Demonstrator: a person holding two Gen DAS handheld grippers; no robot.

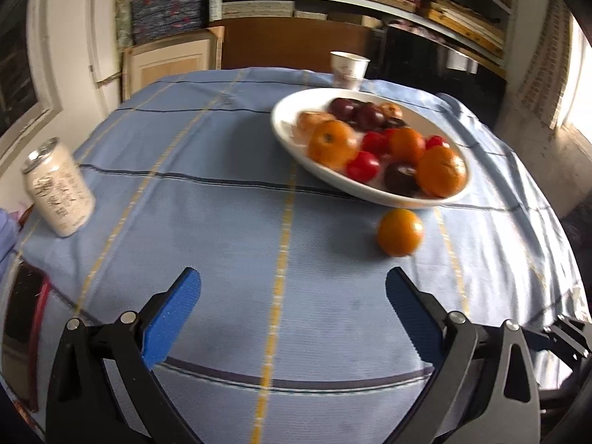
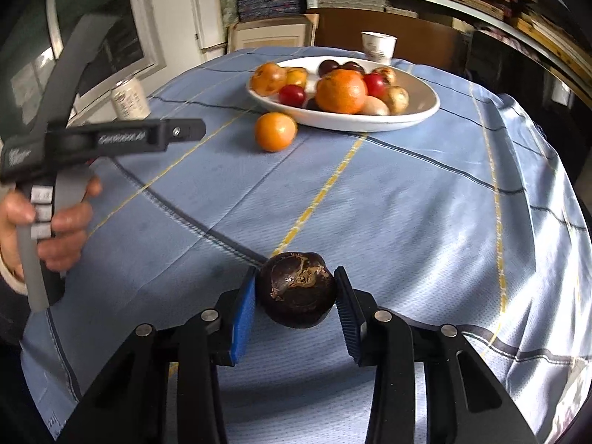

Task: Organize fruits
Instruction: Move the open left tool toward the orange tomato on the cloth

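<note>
The right gripper point(image 2: 296, 305) clenches a dark round fruit point(image 2: 296, 290) between its blue pads at the near edge of the blue tablecloth point(image 2: 407, 203). The left gripper point(image 1: 292, 309) hangs released over bare cloth. A loose orange point(image 1: 399, 232) lies just beside the white fruit bowl point(image 1: 370, 188), farther back

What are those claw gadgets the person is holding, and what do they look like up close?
Each is a handheld two-finger gripper. The left gripper and right gripper have black angular linkage arms with round silver pivot pins, ending in flat blue ribbed pads. Seen from the right wrist camera, the left tool has a grey handle with pale square buttons and white lettering on its black body. A light cuff shows at the wrist.
</note>
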